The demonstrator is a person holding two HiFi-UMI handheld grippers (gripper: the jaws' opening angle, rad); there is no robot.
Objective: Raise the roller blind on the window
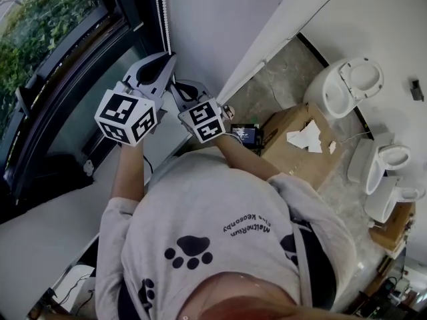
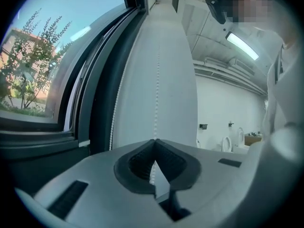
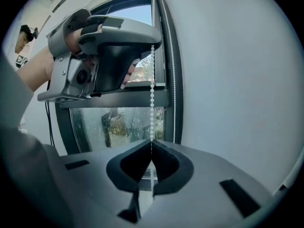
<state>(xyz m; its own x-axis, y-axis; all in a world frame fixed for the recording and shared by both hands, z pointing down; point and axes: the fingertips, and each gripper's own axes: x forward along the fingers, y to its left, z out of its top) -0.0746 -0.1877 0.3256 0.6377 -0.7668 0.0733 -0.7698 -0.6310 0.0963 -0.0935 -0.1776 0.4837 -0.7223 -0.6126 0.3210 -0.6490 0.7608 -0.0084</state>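
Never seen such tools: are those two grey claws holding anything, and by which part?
Yes. Both pinch the same hanging strand of the thin white beaded blind chain: the left gripper higher up, the right gripper below it.

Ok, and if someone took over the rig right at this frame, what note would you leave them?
Grippers: the left gripper is shut on the white beaded pull chain, higher up the strand. The right gripper is shut on the same strand, directly below it.
Things: the chain's other strand hangs free beside the dark window frame.
Done: both grips are set on the chain.
Left: pull the strand down, probably hand under hand. The roller blind itself is not clearly in view, so I cannot tell how far it is raised.
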